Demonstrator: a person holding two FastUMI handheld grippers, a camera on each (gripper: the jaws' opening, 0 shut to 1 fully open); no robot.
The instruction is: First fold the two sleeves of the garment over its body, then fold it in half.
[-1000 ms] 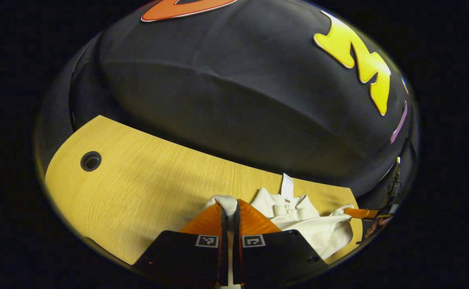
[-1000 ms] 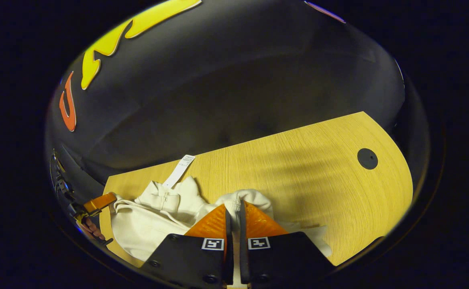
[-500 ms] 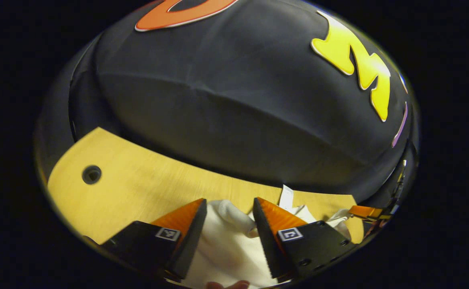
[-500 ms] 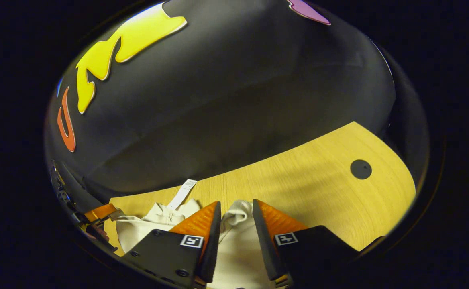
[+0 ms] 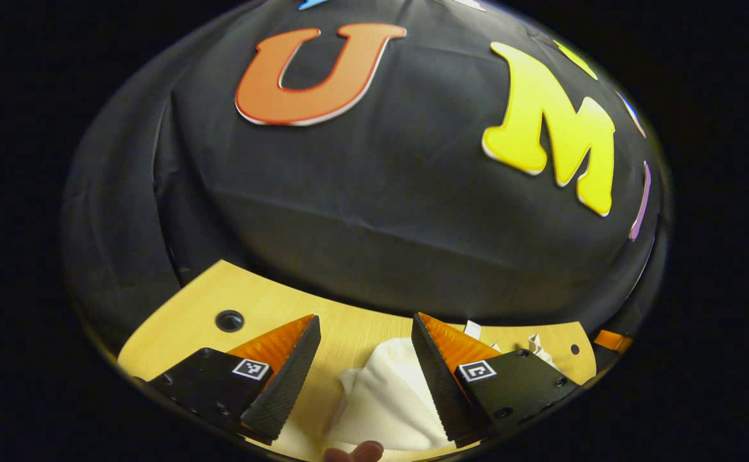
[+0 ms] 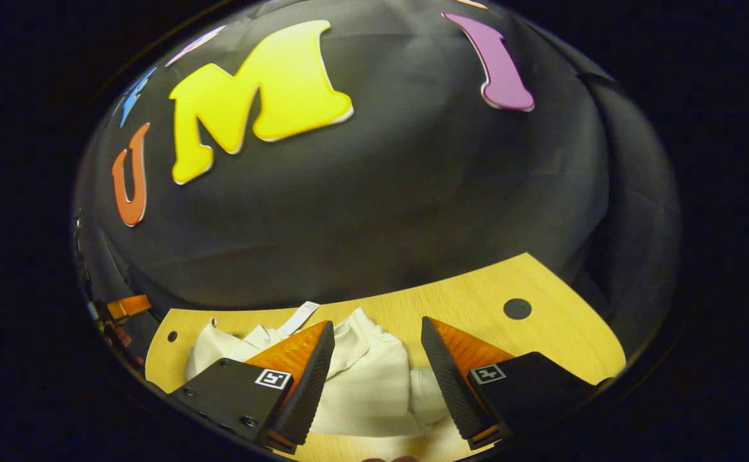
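A cream-white garment [image 5: 387, 398] lies bunched on the wooden table [image 5: 188, 321], below and between the fingers of my left gripper [image 5: 365, 317], which is open and holds nothing. In the right gripper view the same garment [image 6: 361, 385] spreads under my right gripper [image 6: 378, 321], which is open too, its fingers wide apart above the cloth. A white tag [image 6: 301, 309] sticks out at the garment's far edge. Far to the left in the right gripper view, a part of the other gripper [image 6: 127, 307] shows at the table's end.
The table [image 6: 560, 333] has a round cable hole [image 6: 517, 308] on the bare wood to the right, and another cable hole [image 5: 229, 320] to the left in the left gripper view. The black booth wall rises right behind the table. A fingertip [image 5: 355, 452] shows at the bottom edge.
Both grippers were shut on folds of the garment a second ago; they have opened, let the cloth drop onto the table, and lifted back and tilted up.
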